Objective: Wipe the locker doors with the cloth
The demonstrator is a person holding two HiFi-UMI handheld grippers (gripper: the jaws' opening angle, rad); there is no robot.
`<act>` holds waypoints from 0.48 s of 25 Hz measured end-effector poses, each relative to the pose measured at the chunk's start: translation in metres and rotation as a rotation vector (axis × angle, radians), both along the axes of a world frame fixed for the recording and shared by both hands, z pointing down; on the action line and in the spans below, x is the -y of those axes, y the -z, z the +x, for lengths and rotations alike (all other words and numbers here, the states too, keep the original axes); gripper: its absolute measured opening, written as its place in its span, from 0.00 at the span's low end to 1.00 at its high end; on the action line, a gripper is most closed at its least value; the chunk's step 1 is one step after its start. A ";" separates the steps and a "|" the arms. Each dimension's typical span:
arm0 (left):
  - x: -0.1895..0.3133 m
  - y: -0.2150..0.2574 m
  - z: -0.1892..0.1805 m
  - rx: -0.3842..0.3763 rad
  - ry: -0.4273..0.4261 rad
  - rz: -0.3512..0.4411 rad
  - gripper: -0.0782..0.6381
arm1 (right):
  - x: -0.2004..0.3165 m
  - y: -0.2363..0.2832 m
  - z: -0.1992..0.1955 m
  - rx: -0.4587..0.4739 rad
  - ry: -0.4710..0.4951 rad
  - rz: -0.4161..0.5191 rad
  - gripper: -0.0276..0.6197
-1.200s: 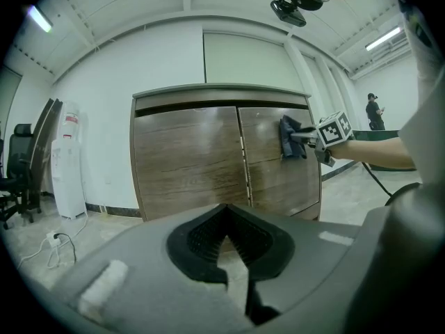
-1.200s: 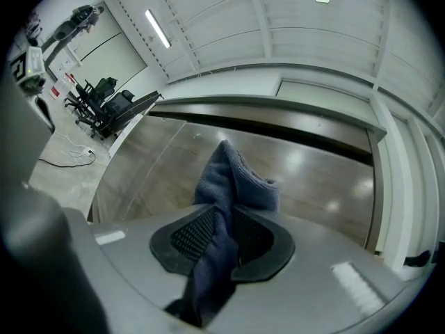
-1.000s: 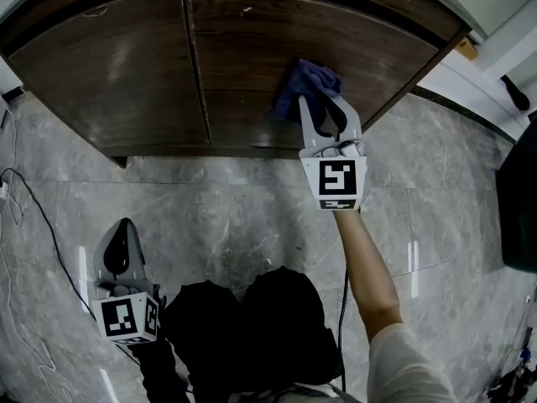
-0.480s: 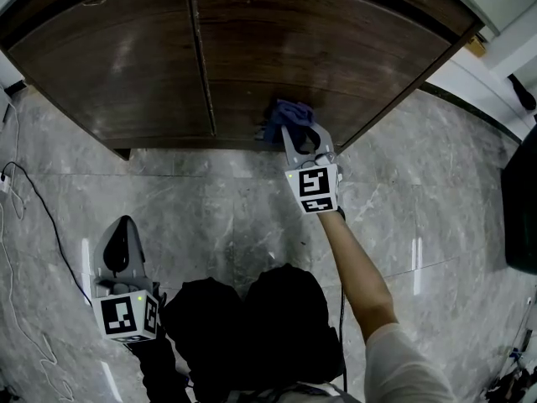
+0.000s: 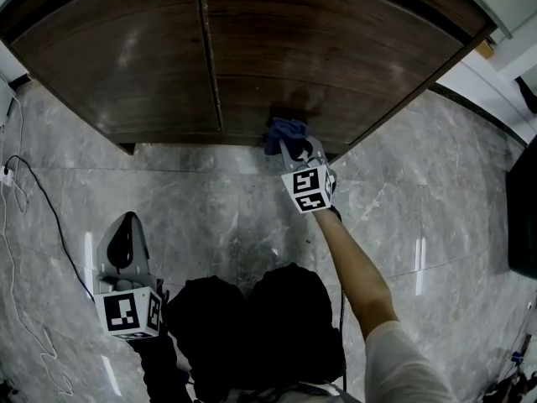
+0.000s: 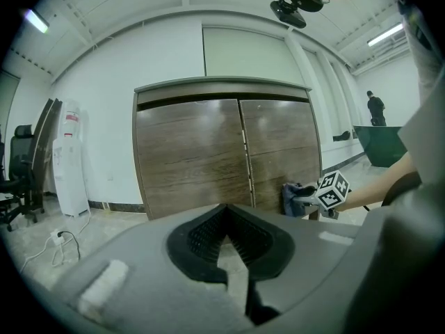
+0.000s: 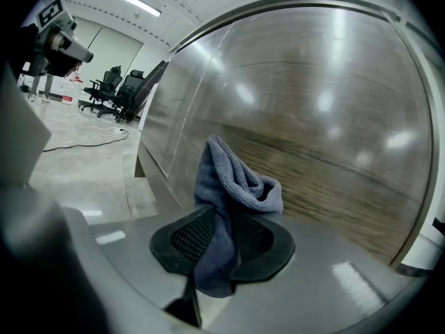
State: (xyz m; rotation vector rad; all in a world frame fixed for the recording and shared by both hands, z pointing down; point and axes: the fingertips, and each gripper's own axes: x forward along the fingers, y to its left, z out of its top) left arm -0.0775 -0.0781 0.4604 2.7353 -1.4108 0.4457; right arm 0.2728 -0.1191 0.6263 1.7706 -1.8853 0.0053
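Observation:
Two dark wooden locker doors stand side by side, the left door point(image 5: 126, 57) and the right door point(image 5: 336, 49). My right gripper point(image 5: 294, 145) is shut on a blue cloth point(image 5: 285, 130) and presses it against the bottom part of the right door, near the floor. In the right gripper view the cloth point(image 7: 233, 186) bunches up out of the jaws against the door point(image 7: 334, 117). My left gripper point(image 5: 124, 242) hangs low at the left over the floor, shut and empty. From the left gripper view the cloth point(image 6: 295, 197) shows at the foot of the right door point(image 6: 278, 145).
Grey marble floor point(image 5: 210, 208) runs in front of the lockers. A black cable point(image 5: 33, 200) trails along the left. A white water dispenser point(image 6: 71, 158) stands left of the lockers, office chairs point(image 7: 111, 85) further off. A person point(image 6: 375, 106) stands far away at the right.
My right gripper has slid the cloth down the right door from mid-height to its bottom edge, drifting slightly left. The left gripper has stayed put.

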 end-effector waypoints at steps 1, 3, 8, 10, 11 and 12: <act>0.000 0.000 0.000 0.000 0.002 -0.001 0.11 | 0.001 -0.003 -0.001 0.000 0.002 -0.005 0.17; 0.000 0.000 -0.001 0.002 0.004 -0.001 0.11 | 0.002 -0.006 -0.002 -0.001 0.002 -0.014 0.17; -0.002 -0.001 -0.001 0.001 0.001 -0.006 0.11 | 0.004 0.014 -0.010 -0.022 0.019 -0.005 0.17; -0.002 0.000 -0.001 -0.002 -0.001 -0.002 0.11 | 0.009 0.032 -0.015 -0.032 0.034 0.014 0.17; -0.002 -0.001 -0.002 -0.002 -0.002 0.001 0.11 | 0.010 0.041 -0.018 -0.037 0.040 0.024 0.17; -0.002 -0.001 -0.002 -0.003 -0.002 0.003 0.11 | 0.012 0.050 -0.021 -0.043 0.045 0.036 0.17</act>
